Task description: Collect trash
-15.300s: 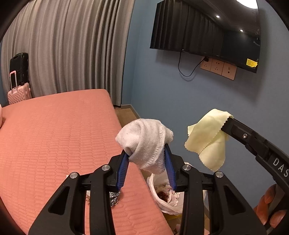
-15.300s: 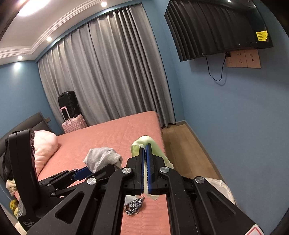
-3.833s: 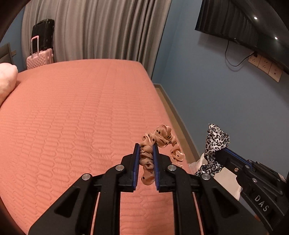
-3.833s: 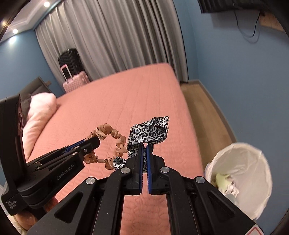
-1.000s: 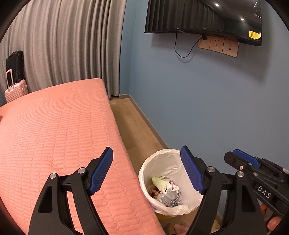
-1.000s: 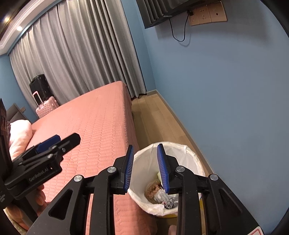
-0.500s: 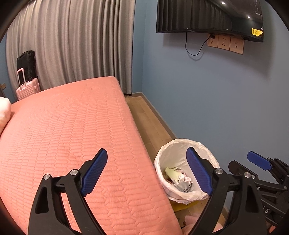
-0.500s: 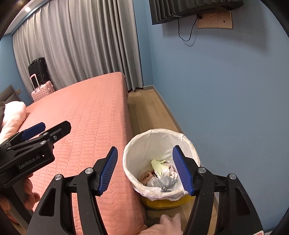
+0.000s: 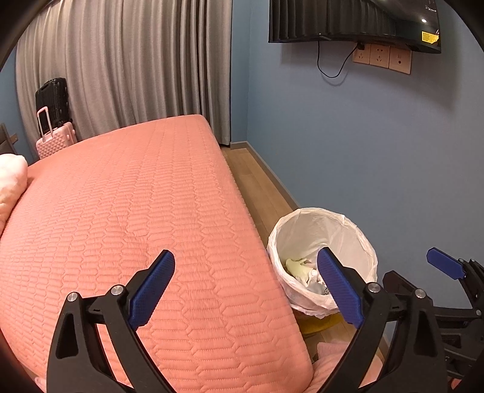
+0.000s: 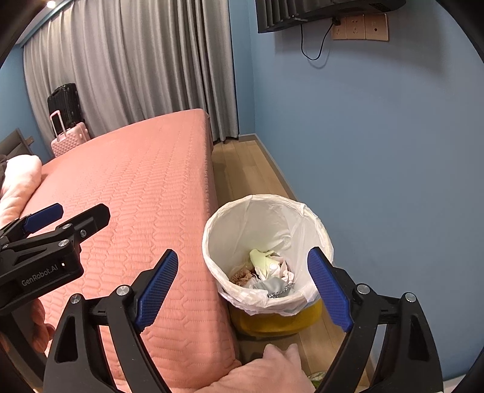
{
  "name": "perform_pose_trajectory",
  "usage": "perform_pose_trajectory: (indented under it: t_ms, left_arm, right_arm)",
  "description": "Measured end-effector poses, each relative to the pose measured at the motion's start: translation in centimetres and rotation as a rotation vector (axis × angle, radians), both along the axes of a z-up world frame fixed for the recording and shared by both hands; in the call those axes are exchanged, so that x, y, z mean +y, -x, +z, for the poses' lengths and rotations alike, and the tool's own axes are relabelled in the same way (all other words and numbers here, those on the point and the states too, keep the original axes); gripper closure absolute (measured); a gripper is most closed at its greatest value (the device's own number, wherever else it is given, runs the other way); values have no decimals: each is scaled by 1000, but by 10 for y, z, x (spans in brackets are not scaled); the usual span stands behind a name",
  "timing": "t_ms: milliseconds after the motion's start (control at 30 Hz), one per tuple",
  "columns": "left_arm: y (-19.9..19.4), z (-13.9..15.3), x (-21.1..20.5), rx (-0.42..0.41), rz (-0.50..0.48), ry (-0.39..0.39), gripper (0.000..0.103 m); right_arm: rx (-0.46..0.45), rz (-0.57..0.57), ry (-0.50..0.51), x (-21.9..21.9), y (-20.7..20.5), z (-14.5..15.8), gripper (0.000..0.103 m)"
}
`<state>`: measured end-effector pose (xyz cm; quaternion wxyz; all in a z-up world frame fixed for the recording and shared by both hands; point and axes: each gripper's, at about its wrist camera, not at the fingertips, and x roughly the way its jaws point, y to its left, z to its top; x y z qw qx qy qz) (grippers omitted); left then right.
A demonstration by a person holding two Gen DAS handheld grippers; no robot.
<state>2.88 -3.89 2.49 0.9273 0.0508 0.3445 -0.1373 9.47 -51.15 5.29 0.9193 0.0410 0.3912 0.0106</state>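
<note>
Right gripper [image 10: 242,284] is hanging wide open w/ nothing between its blue pads [image 10: 155,284], sitting just above the trash bin [image 10: 314,220] beside the bed [image 10: 136,181]. Left gripper [image 9: 245,287] is also gaping fully, holding nothing, hovering over the bed's corner w/ the bin just to its right. Bin is standing on the wood floor [image 10: 242,169] btwn bed & blue wall [image 10: 378,136], white liner over a yellow body; inside are lying a pale yellow cloth [image 10: 260,260], a tan scrunchie [image 10: 242,275], grey & white bits. Farther back: grey curtains [image 10: 136,69], pink suitcase [image 10: 71,137], black suitcase [image 10: 63,102], wall TV [image 9: 354,21].
</note>
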Motion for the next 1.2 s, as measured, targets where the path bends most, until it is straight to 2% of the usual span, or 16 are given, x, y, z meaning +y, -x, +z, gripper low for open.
perform_pose_trajectory:
  t_ms: [33,100,133,800,933,1200]
  left_arm:
    - [1,-1,0,2,3,-2,12]
    - [3,-3,2,6,8,-2,12]
    - [4,-4,2,8,11,-2,12]
    - [17,-12,-3,29,12,-18,11]
    - [17,-14,-6,45,14,-21,8]
    - [20,-21,-12,58,6,-39,7]
  right_arm:
    - [1,6,4,1,2,-2,18]
    - [9,7,17,2,3,-5,7]
    - [10,8,20,3,4,-7,6]
    - [24,-47,63,-10,11,-10,6]
    - [30,-53,62,-13,13,-11,6]
    - [24,-61,89,-16,15,-11,6]
